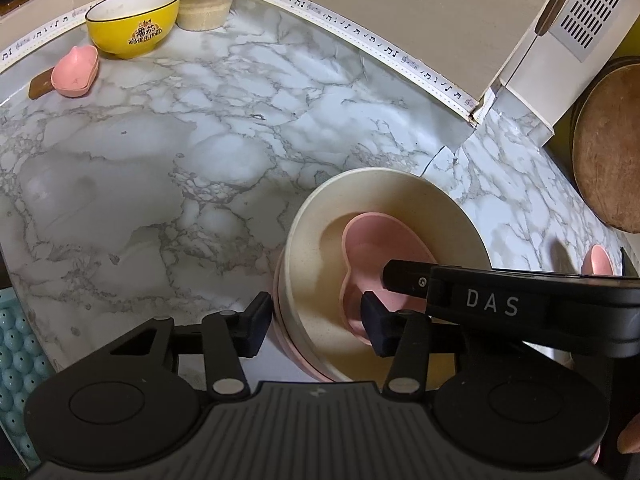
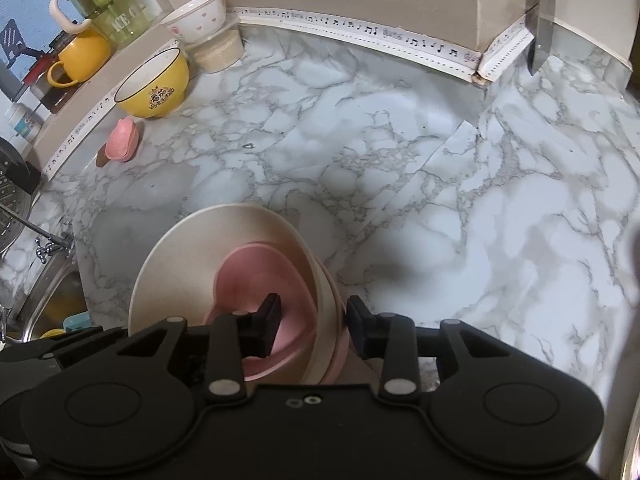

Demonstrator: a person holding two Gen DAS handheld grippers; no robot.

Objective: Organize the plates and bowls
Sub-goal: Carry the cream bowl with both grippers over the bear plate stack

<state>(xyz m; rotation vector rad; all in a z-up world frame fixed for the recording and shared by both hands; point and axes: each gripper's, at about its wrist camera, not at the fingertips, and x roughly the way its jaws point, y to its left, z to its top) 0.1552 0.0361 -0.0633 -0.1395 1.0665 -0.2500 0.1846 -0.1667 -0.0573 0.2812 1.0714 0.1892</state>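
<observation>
While both grippers are reaching down over the marble counter [image 1: 168, 168], a stack of dishes is sitting right between their jaws. The left gripper [image 1: 316, 322] is straddling the near left rim of the cream plate [image 1: 316, 248]: one finger is hanging outside the rim, the other is standing inside, against the pink heart-shaped dish [image 1: 372, 256] lying in the plate. Its jaws are standing apart, and whether the pads are pressing on the rim is not clear. The right gripper [image 2: 314, 326] is straddling the opposite rim of the same plate [image 2: 176, 264], one finger inside over the heart-shaped dish [image 2: 256, 280], the other outside the stacked edges. Its jaws are also apart around the rim, with a small gap showing beside the outer pad. A pink edge is peeking out from under the cream plate.

Far ahead of the jaws, near the back wall, a yellow bowl [image 1: 132, 24] is standing, with a small pink dish [image 1: 76, 72] just beside it and a white bowl [image 2: 196, 18] stacked on a clear tub further back.
</observation>
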